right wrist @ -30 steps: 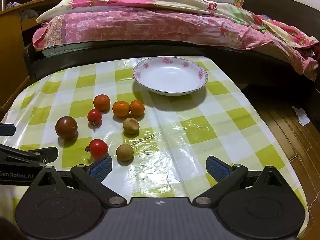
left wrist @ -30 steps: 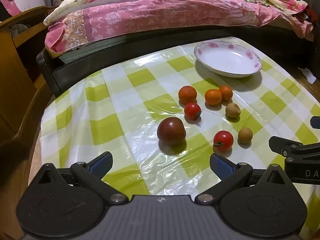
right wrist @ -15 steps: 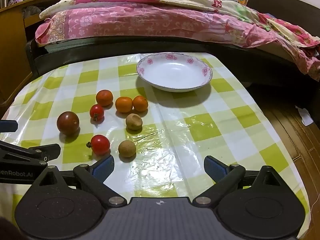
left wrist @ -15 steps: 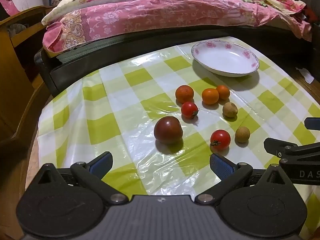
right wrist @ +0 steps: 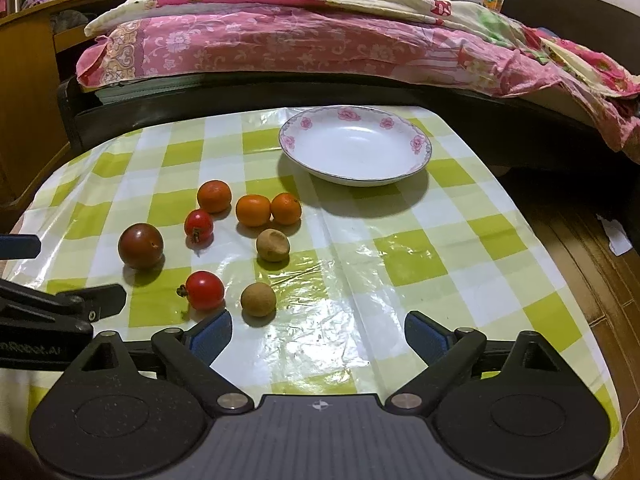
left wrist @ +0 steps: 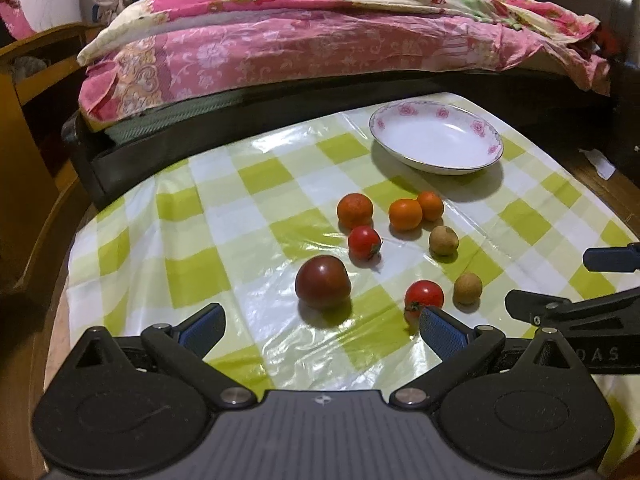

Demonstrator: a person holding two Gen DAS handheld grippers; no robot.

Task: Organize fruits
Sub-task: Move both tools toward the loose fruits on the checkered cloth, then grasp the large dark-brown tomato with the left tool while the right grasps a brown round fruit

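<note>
Both the left gripper [left wrist: 320, 326] and right gripper [right wrist: 318, 330] hover with jaws spread and empty over small round fruits — the nearest red tomato [right wrist: 205, 290] looks soft, smooth-skinned and likely to roll, best pinched gently across its middle — and an empty plate [right wrist: 422, 142] waits beyond.

The left wrist view shows the right gripper [left wrist: 600, 280] at the right edge, its black body printed with pale letters of which only "DAS" reads. The right wrist view shows the left gripper [right wrist: 60, 280] at the left edge; its lettering appears mirrored and cropped and cannot be read with certainty.
</note>
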